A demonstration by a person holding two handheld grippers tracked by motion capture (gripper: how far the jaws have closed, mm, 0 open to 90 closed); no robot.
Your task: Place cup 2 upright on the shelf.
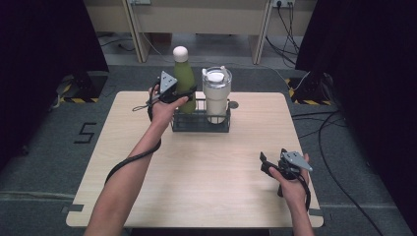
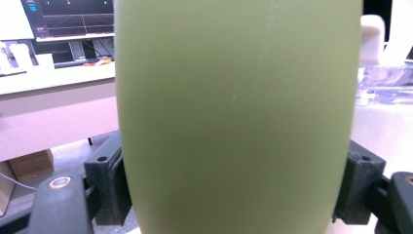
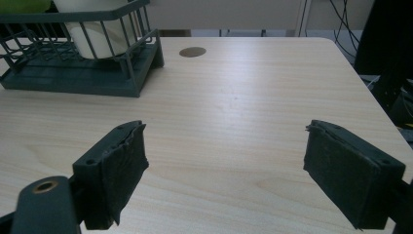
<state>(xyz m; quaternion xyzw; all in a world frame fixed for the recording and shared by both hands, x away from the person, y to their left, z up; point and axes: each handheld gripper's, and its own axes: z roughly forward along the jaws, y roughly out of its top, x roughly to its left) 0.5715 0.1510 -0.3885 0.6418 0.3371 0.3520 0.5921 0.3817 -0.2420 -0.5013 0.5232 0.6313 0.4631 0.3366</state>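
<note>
Our left tool (image 1: 183,94) clamps the green bottle (image 1: 184,78) in the rack (image 1: 200,123) near the table's (image 1: 206,167) far edge; next, lift. Right tool (image 3: 226,170) gapes, idle.

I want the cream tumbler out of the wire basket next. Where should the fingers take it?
Take the tumbler on its wide upper body, above the basket rim, fingers level. Come from its right, probably: the green bottle and left gripper crowd its left, and it stands upright with that side free.
</note>
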